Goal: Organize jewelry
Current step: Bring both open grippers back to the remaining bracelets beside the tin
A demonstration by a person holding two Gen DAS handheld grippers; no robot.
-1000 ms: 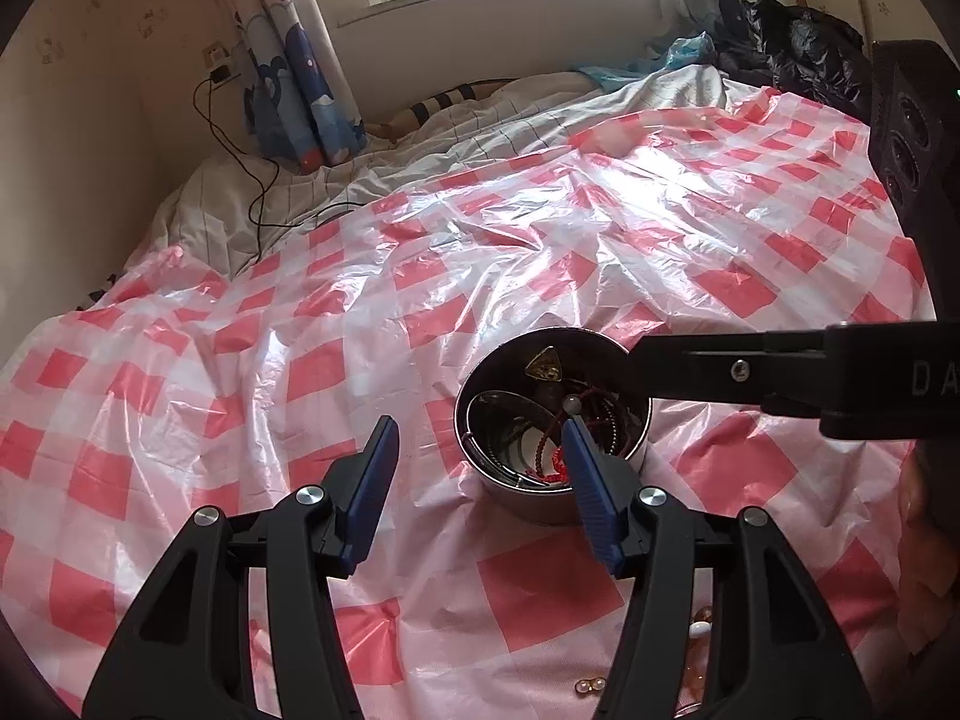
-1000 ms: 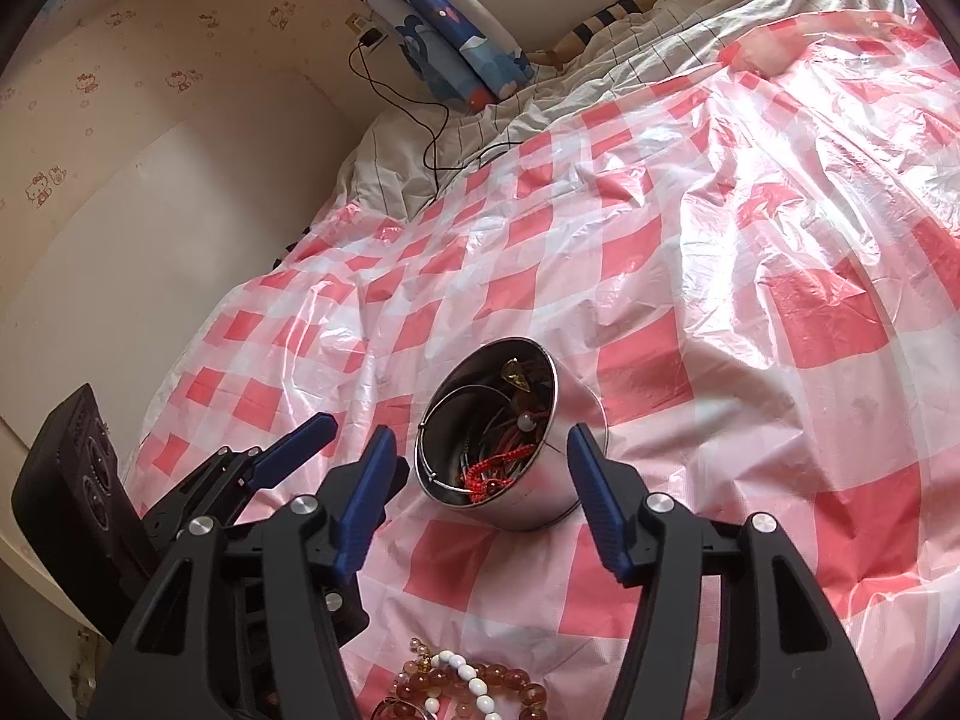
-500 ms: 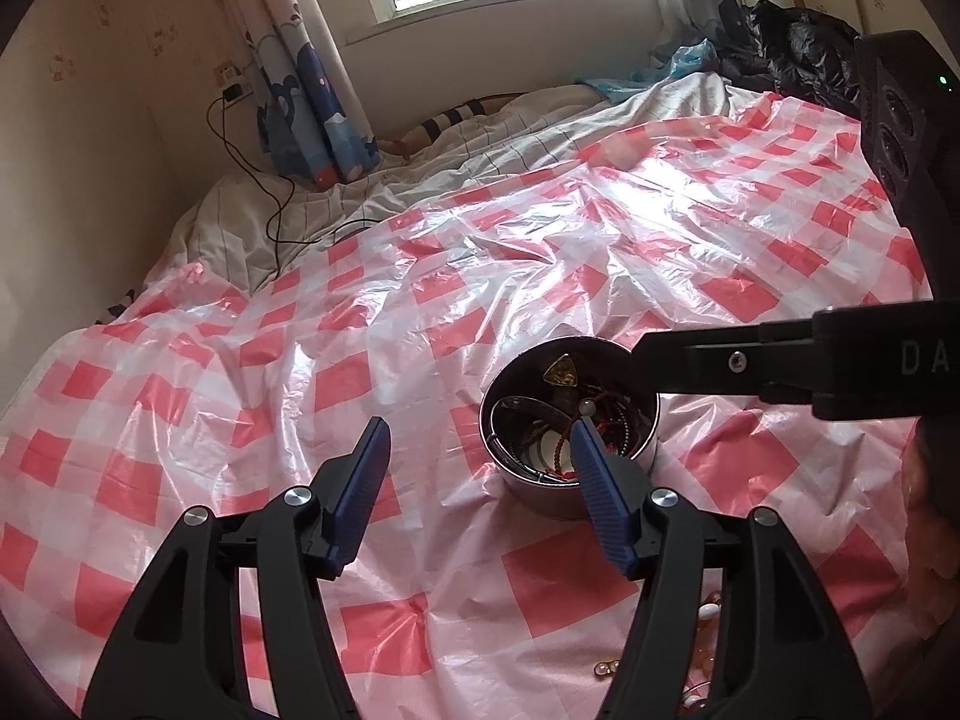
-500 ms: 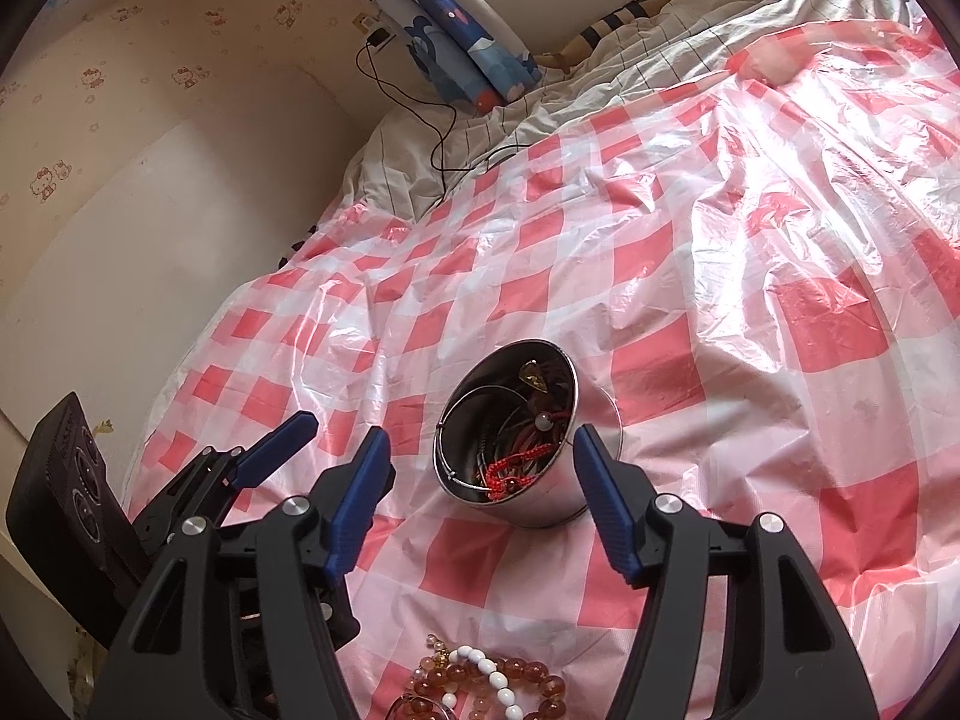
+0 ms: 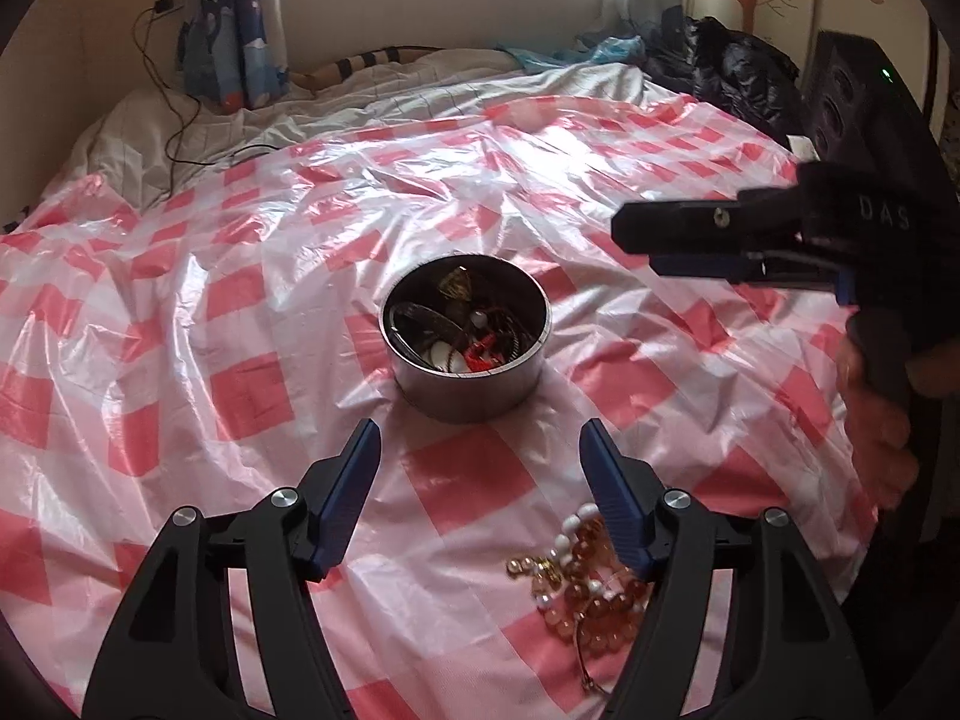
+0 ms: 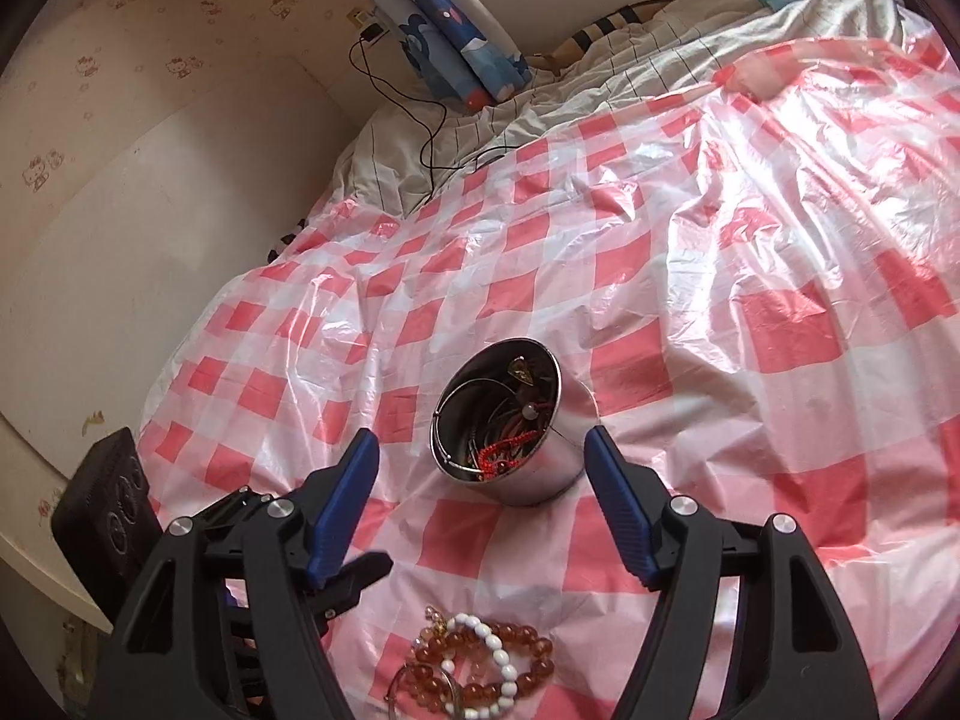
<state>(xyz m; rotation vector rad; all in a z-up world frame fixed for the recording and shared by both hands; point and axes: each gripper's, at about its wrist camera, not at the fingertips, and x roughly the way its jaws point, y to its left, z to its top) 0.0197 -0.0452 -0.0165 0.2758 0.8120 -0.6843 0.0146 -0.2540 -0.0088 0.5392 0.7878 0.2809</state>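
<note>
A round metal tin (image 5: 468,387) holding a red bead string, bangles and a gold pendant stands on the red-checked plastic sheet (image 5: 252,384). A pile of amber and white bead bracelets (image 5: 579,591) lies nearer, by my left gripper's right finger. My left gripper (image 5: 480,429) hovers short of the tin; its jaws are opening and hold nothing. In the right wrist view the tin (image 6: 540,474) sits just beyond my right gripper (image 6: 480,437), whose jaws are opening with the pads clear of it. The bracelets (image 6: 480,666) lie below it.
The sheet covers a bed with rumpled white bedding (image 5: 384,96) and a black cable (image 5: 174,138) at the far end. A dark jacket (image 5: 732,78) lies at the back right. A person's hand (image 5: 876,420) holds the right gripper (image 5: 636,246). The left gripper (image 6: 354,582) shows at lower left.
My left gripper has drawn back from the tin and tipped down, bringing the bracelet pile into view. Both grippers' jaws stand wider. The right gripper has lifted slightly.
</note>
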